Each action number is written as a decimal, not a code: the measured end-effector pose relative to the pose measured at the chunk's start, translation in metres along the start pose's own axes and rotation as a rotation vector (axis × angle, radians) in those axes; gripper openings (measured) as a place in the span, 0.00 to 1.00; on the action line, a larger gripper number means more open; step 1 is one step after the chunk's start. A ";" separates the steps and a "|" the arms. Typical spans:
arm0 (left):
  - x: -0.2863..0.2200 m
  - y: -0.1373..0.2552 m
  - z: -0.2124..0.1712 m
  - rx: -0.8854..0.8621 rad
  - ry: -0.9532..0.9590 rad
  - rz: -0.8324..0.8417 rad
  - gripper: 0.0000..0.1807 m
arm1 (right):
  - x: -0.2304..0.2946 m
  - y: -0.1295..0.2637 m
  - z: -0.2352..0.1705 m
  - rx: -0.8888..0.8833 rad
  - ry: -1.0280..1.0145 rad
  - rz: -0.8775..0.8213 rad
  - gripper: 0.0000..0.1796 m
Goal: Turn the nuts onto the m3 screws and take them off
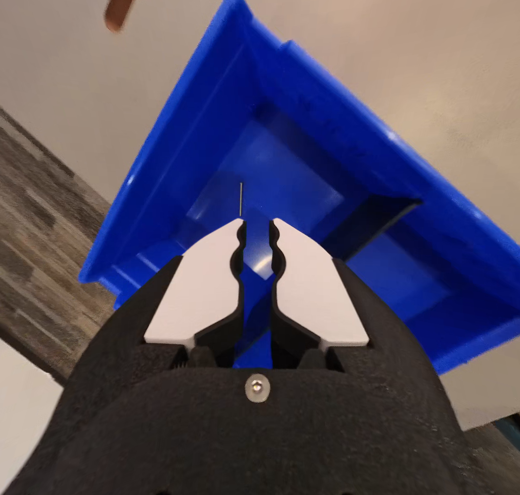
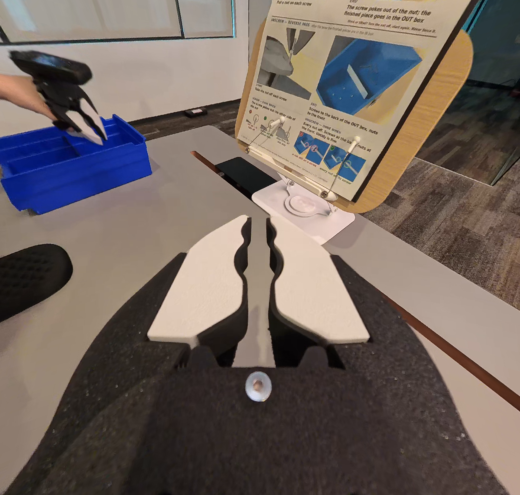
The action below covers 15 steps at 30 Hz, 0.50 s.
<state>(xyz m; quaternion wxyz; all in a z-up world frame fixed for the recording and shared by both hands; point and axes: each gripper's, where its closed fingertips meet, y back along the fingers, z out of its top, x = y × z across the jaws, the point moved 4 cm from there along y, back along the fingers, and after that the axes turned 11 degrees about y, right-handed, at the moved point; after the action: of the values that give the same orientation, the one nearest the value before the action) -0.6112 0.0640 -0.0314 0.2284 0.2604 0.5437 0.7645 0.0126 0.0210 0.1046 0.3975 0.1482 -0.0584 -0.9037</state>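
A blue bin [image 1: 323, 132] with a divider wall [image 1: 391, 225] fills the left wrist view. My left gripper [image 1: 257, 222] hangs over its larger compartment, jaws a narrow gap apart, nothing between the tips. A thin screw [image 1: 241, 199] shows just beyond the left fingertip; I cannot tell if it touches the finger or lies on the bin floor. No nuts are visible. In the right wrist view my right gripper [image 2: 258, 221] is over the grey table [image 2: 140, 228], slightly open and empty. The left gripper [image 2: 95, 135] shows there too, held by a hand, tips pointing down into the bin [image 2: 76, 171].
An instruction sheet on a white stand [image 2: 306, 214] stands at the table's far right edge. A flat black object [image 2: 242, 171] lies in front of it. A black perforated pad [image 2: 28, 278] lies at the left. Carpeted floor is beyond the table edges.
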 end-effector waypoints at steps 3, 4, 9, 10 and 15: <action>0.006 -0.029 0.001 0.030 0.001 -0.031 0.09 | -0.001 -0.005 -0.005 0.016 -0.019 0.005 0.05; 0.007 -0.037 0.001 0.043 0.001 -0.040 0.09 | -0.002 -0.006 -0.007 0.027 -0.018 0.000 0.05; 0.015 -0.065 -0.002 0.090 -0.016 -0.046 0.09 | -0.002 -0.007 -0.007 0.038 -0.011 -0.006 0.05; 0.015 -0.068 -0.001 0.087 -0.013 -0.055 0.09 | -0.002 -0.007 -0.007 0.038 -0.011 -0.004 0.05; 0.017 -0.079 -0.004 0.104 0.003 -0.076 0.09 | -0.003 -0.009 -0.011 0.063 -0.010 -0.006 0.05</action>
<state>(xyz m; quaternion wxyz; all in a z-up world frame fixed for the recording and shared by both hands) -0.6214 0.0958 -0.1052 0.2427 0.2500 0.5924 0.7264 0.0115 0.0299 0.0927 0.3897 0.1564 -0.0884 -0.9033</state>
